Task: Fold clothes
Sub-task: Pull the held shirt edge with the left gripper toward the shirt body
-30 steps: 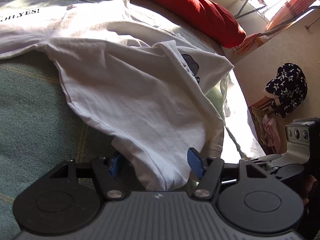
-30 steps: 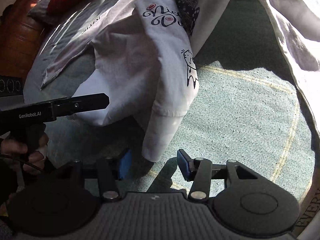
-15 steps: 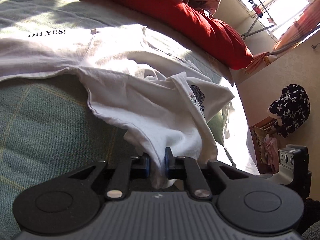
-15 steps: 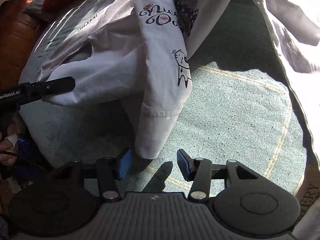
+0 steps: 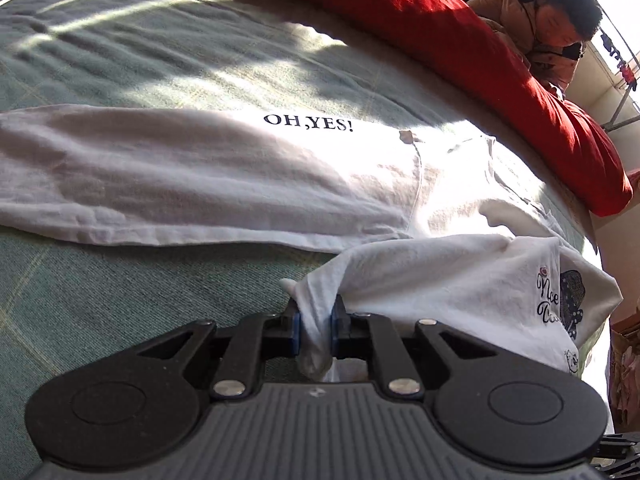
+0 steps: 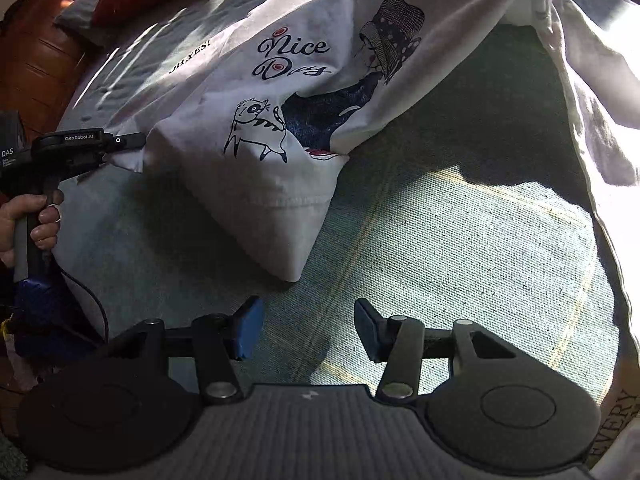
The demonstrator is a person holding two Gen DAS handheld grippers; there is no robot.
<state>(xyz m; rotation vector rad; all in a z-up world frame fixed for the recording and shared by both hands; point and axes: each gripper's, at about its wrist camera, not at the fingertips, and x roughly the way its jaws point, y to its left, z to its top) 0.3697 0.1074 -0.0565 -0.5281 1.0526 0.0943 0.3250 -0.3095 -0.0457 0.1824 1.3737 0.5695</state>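
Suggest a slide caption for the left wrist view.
Left gripper shut on a white T-shirt on the bed.
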